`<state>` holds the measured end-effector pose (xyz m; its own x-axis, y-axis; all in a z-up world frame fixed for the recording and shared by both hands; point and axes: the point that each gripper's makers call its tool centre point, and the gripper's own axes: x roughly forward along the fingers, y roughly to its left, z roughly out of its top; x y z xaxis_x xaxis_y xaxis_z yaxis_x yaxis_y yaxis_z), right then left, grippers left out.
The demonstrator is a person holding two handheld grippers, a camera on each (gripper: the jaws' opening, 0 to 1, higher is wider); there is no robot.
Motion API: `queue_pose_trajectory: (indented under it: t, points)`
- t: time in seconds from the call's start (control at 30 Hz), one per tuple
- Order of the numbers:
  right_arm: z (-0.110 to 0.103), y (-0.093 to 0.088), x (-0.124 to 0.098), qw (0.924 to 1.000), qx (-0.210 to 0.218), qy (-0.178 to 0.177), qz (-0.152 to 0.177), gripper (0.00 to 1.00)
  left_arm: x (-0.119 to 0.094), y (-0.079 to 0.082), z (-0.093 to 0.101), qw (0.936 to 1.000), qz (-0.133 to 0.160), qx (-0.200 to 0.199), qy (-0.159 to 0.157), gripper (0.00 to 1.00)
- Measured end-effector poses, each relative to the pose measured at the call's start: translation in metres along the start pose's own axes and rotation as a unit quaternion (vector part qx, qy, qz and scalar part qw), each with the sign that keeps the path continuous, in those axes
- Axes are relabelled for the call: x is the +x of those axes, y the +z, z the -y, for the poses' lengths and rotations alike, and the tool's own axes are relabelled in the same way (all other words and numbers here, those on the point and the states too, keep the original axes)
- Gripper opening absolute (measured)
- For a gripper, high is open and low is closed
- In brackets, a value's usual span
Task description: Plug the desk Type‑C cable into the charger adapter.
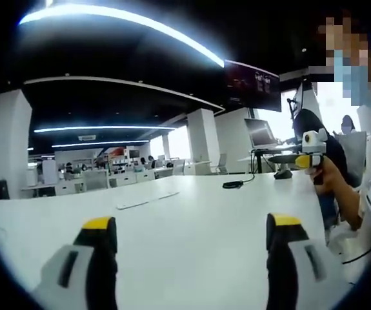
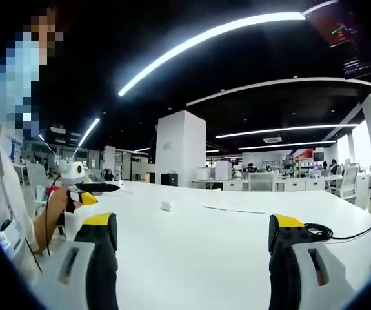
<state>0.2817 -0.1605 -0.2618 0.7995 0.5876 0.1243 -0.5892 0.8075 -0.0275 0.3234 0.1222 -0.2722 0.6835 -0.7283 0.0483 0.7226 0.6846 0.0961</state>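
Two grippers, left (image 1: 191, 242) and right (image 2: 191, 242), jaws apart | smooth white table (image 2: 204, 258) | coiled black cable (image 2: 317, 231)

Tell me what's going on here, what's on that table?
A person holds two grippers over a white table, both open and empty. The left gripper and right gripper haven't touched anything yet. A black cable lies coiled on the table, and a small white adapter sits farther off, unplugged.
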Motion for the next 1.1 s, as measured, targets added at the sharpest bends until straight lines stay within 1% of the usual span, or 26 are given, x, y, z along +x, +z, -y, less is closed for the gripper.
queue_pose_trajectory:
  t: [0.07,0.1,0.13,0.23,0.27,0.4,0.5,0.53,0.67,0.83,0.9,1.0,1.1]
  points:
    - [0.0,0.002,-0.002,1.0,0.001,0.0,0.002,1.0,0.003,0.004,0.0,1.0,-0.001,0.005,-0.001,0.97]
    - [0.0,0.003,-0.002,1.0,0.001,0.0,0.003,1.0,0.004,0.003,0.001,0.9999,-0.007,0.009,-0.002,0.98]
    - [0.0,0.005,-0.004,1.0,0.0,0.0,0.005,1.0,0.006,0.002,0.0,0.9996,-0.022,0.017,0.002,0.98]
    - [0.001,0.008,-0.006,1.0,-0.001,-0.001,0.009,1.0,0.009,0.009,0.003,0.9996,-0.013,0.023,-0.002,0.98]
    - [0.001,0.009,-0.008,0.9999,-0.001,-0.002,0.011,1.0,0.011,0.012,0.003,0.9997,-0.012,0.022,-0.007,0.98]
    - [0.003,0.013,-0.01,0.9999,-0.003,-0.001,0.015,1.0,0.017,0.016,-0.001,0.9996,-0.014,0.022,-0.006,0.98]
    - [0.006,0.015,-0.014,0.9998,-0.002,-0.004,0.02,1.0,0.024,0.016,-0.011,0.9996,-0.023,0.018,-0.003,0.98]
    - [0.008,0.017,-0.015,0.9997,-0.001,-0.005,0.022,1.0,0.027,0.013,-0.017,0.9992,-0.036,0.015,0.0,0.98]
    - [0.009,0.019,-0.016,0.9996,-0.003,-0.007,0.025,1.0,0.033,0.018,-0.033,0.9989,-0.042,0.019,0.013,0.98]
    - [0.008,0.019,-0.015,0.9996,-0.003,-0.005,0.026,1.0,0.04,0.029,-0.042,0.9991,-0.04,0.014,0.009,0.97]
    - [0.008,0.018,-0.014,0.9997,-0.003,-0.005,0.026,1.0,0.043,0.032,-0.045,0.999,-0.039,0.018,0.009,0.97]
    - [0.009,0.017,-0.013,0.9997,-0.002,-0.005,0.026,1.0,0.05,0.033,-0.057,0.9982,-0.048,0.031,0.019,0.97]
    - [0.008,0.017,-0.013,0.9997,-0.003,-0.003,0.026,1.0,0.059,0.031,-0.065,0.9982,-0.055,0.022,0.012,0.97]
